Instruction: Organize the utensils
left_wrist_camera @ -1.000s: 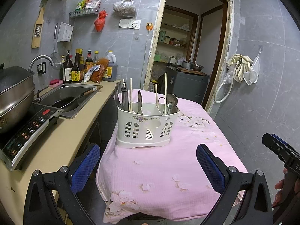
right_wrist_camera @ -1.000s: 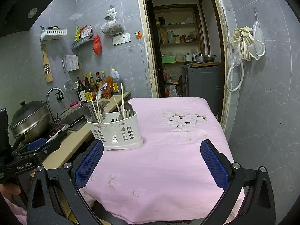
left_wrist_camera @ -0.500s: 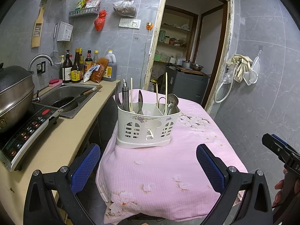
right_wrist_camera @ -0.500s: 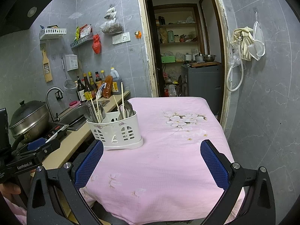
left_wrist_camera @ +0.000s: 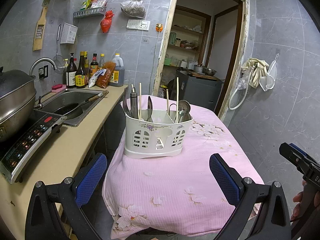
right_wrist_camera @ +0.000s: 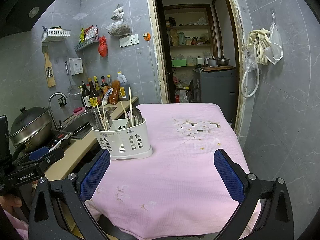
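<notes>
A white plastic utensil caddy stands on the pink flowered tablecloth, at the table's left side; it also shows in the right wrist view. It holds chopsticks, spoons and other metal utensils upright in separate compartments. My left gripper is open and empty, short of the caddy over the table's near end. My right gripper is open and empty, over the cloth to the right of the caddy.
A counter runs along the left with an induction cooker, a lidded pot, a sink holding a pan, and sauce bottles. A doorway lies beyond the table. The tiled wall is close on the right.
</notes>
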A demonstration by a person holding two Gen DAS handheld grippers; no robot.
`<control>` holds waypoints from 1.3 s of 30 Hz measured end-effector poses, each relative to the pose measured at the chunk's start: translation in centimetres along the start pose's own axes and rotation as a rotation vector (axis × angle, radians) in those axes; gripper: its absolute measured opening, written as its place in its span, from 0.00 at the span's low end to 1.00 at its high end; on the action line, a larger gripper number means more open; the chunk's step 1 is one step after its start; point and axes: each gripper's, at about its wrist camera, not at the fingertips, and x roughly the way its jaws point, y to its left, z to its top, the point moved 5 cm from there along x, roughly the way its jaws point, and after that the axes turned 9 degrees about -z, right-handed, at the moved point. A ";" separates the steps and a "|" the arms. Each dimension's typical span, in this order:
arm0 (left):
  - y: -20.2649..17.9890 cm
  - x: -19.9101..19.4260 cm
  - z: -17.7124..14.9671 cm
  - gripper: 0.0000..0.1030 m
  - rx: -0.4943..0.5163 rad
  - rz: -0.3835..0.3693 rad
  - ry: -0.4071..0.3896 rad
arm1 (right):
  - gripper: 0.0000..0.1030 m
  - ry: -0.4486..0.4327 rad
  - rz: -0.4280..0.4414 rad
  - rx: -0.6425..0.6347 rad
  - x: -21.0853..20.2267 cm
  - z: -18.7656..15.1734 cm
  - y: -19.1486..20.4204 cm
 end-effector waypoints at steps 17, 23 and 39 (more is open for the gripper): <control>-0.1 0.0 0.0 1.00 -0.001 0.000 0.000 | 0.99 0.001 -0.002 -0.001 0.1 0.1 0.0; 0.0 0.0 0.0 1.00 -0.001 0.001 0.002 | 0.99 0.002 -0.002 -0.001 0.1 0.1 0.0; 0.1 -0.1 -0.1 1.00 0.006 -0.002 0.006 | 0.99 0.007 -0.003 -0.003 -0.1 0.0 0.1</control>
